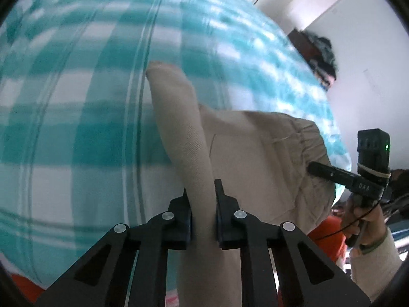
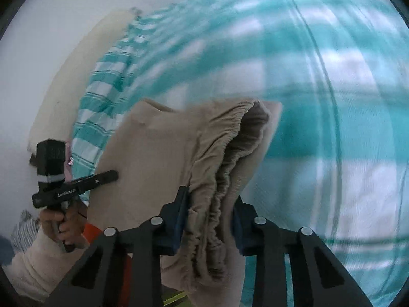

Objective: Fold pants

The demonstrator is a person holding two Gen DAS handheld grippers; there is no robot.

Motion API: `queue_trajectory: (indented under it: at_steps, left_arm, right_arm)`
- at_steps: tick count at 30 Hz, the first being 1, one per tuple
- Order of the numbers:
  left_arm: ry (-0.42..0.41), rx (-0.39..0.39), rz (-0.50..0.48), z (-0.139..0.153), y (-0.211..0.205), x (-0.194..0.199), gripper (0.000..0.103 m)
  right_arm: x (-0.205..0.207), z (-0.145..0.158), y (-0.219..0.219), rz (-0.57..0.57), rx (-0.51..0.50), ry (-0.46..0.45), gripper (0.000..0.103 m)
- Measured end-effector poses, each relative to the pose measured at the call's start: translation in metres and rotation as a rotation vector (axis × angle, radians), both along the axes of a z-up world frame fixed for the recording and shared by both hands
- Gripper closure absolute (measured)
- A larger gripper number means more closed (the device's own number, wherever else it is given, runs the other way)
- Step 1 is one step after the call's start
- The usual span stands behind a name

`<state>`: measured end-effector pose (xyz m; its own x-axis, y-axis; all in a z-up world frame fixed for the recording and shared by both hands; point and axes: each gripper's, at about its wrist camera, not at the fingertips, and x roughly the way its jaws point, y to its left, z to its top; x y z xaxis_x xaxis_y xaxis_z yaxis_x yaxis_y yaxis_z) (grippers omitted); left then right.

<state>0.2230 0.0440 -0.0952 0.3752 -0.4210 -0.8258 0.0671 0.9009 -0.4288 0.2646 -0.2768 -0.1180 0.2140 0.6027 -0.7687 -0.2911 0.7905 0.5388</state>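
Observation:
Beige pants [image 1: 245, 153] hang lifted above a bed with a teal and white checked cover [image 1: 76, 117]. My left gripper [image 1: 203, 192] is shut on a rolled fold of the pants' leg fabric, which runs up between its pads. My right gripper [image 2: 211, 199] is shut on the bunched elastic waistband [image 2: 230, 138] of the pants [image 2: 153, 148]. In the left wrist view the right gripper [image 1: 313, 166] touches the waistband side at the right edge. In the right wrist view the left gripper [image 2: 113, 175] meets the cloth at the left, held by a hand [image 2: 58, 225].
The checked cover [image 2: 319, 89] fills most of both views, blurred. A white wall [image 1: 370, 76] and a pile of dark clothes [image 1: 319, 53] lie beyond the bed's far edge. A cream headboard or pillow [image 2: 76, 64] borders the bed. Orange cloth [image 1: 329, 235] shows below the pants.

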Motion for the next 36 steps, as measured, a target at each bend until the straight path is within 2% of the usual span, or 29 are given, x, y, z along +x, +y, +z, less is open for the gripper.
queue_trajectory:
  at_steps: [4, 7, 9, 11, 12, 13, 14, 15, 17, 20, 27, 31, 36]
  left_arm:
    - [-0.100, 0.033, 0.024, 0.038, 0.017, 0.053, 0.091]
    - [-0.178, 0.092, 0.055, 0.059, 0.027, 0.104, 0.090]
    - [-0.219, 0.186, 0.083, 0.061, 0.030, 0.129, 0.080]
    - [-0.247, 0.314, 0.141, 0.057, 0.035, 0.144, 0.054]
    - [-0.274, 0.397, 0.180, 0.058, 0.037, 0.147, 0.047]
    - [-0.291, 0.430, 0.201, 0.059, 0.037, 0.144, 0.036]
    - [-0.303, 0.440, 0.212, 0.059, 0.037, 0.139, 0.025]
    - [-0.330, 0.448, 0.223, 0.062, 0.036, 0.129, 0.020]
    - [-0.384, 0.481, 0.249, 0.067, 0.031, 0.107, 0.005]
    - [-0.453, 0.521, 0.275, 0.081, 0.016, 0.071, 0.004]
    - [-0.440, 0.503, 0.291, 0.113, -0.005, 0.019, 0.003]
    - [-0.461, 0.540, 0.317, 0.129, -0.015, -0.019, 0.002]
    - [-0.409, 0.574, 0.299, 0.134, -0.024, -0.051, 0.002]
  right_arm:
    - [0.042, 0.041, 0.020, 0.024, -0.002, -0.099, 0.072]
    - [0.098, 0.065, 0.035, 0.019, 0.008, -0.164, 0.072]
    - [0.132, 0.074, 0.044, 0.023, 0.011, -0.201, 0.072]
    - [0.169, 0.073, 0.054, 0.020, -0.013, -0.213, 0.067]
    - [0.182, 0.070, 0.057, 0.008, -0.048, -0.205, 0.058]
    - [0.192, 0.066, 0.057, -0.020, -0.113, -0.207, 0.040]
    - [0.195, 0.066, 0.055, -0.048, -0.171, -0.226, 0.032]
    - [0.194, 0.068, 0.053, -0.071, -0.235, -0.257, 0.023]
    - [0.180, 0.076, 0.050, -0.083, -0.300, -0.297, 0.019]
    - [0.142, 0.086, 0.049, -0.077, -0.343, -0.342, 0.014]
    - [0.043, 0.112, 0.060, -0.075, -0.387, -0.435, 0.014]
    - [0.000, 0.125, 0.066, -0.085, -0.402, -0.459, 0.013]
    - [-0.044, 0.136, 0.069, -0.103, -0.413, -0.459, 0.013]
